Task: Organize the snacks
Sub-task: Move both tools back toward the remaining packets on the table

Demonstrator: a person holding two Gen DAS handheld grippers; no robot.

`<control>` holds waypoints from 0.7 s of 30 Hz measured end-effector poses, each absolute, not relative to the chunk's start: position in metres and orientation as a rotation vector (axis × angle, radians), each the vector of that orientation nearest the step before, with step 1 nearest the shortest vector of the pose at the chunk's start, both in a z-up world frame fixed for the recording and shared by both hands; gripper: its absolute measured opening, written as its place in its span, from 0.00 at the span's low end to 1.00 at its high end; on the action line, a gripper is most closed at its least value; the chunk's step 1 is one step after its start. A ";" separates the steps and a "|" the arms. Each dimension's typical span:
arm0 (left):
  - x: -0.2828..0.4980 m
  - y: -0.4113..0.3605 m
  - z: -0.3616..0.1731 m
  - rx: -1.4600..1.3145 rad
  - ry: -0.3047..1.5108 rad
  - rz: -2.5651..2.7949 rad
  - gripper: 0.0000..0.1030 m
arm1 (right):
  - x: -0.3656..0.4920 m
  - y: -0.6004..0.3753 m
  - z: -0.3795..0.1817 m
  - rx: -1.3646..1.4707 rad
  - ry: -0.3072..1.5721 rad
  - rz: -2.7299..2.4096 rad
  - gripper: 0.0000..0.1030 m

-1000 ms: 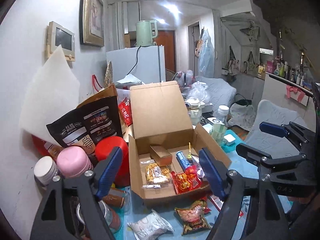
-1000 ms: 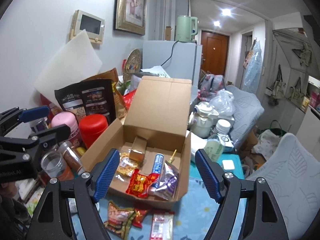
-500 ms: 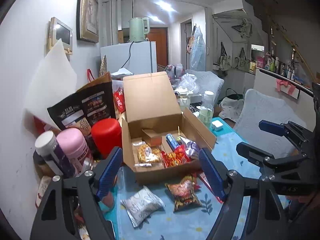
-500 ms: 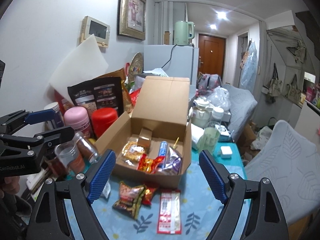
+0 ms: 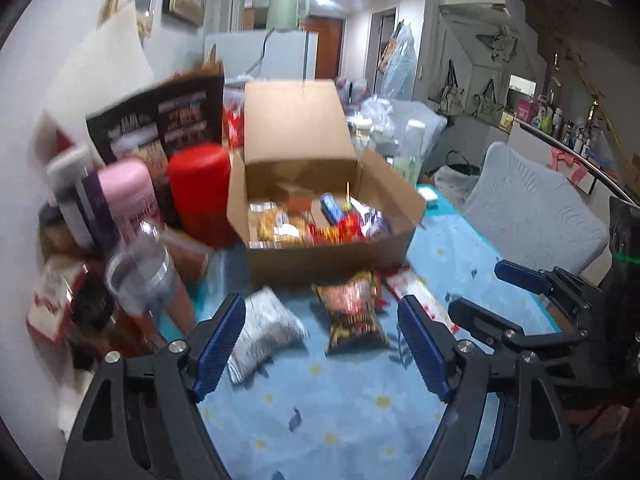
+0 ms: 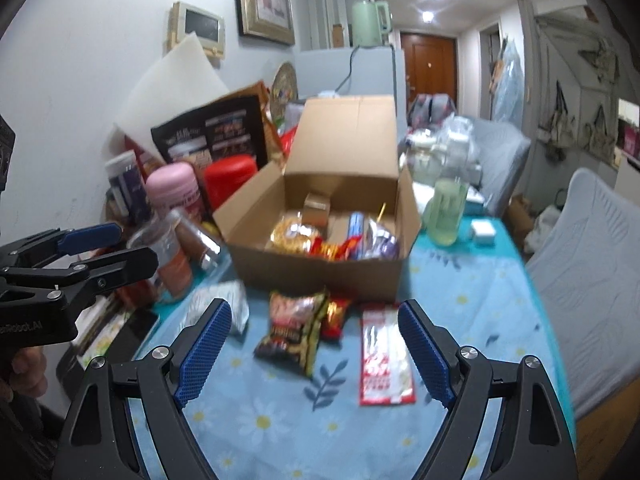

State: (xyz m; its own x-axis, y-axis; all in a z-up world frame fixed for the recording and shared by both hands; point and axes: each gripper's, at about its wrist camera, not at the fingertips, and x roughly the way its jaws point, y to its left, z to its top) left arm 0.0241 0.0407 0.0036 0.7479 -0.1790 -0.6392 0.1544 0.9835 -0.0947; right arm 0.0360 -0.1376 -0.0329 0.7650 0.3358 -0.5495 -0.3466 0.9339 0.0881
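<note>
Both claws hover spread and empty above loose snacks.
Left claw (image 5: 322, 344) and right claw (image 6: 314, 350) gape over packets (image 6: 294, 330) on the surface (image 6: 460, 308), just before the open cardboard box (image 6: 320, 272) of snacks.

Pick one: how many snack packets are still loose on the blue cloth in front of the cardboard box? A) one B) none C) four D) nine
C: the right wrist view shows a silver packet, a dark chip bag, a small red packet and a flat red-and-white packet lying on the cloth outside the cardboard box.
</note>
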 end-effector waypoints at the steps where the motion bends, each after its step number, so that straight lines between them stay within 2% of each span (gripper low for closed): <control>1: 0.024 0.041 -0.002 -0.041 0.715 -0.180 0.76 | 0.036 -0.138 -0.039 -0.019 0.602 0.374 0.84; 21: 0.063 0.066 -0.085 -0.184 0.868 0.017 0.76 | 0.075 -0.161 -0.128 -0.012 0.815 0.260 0.83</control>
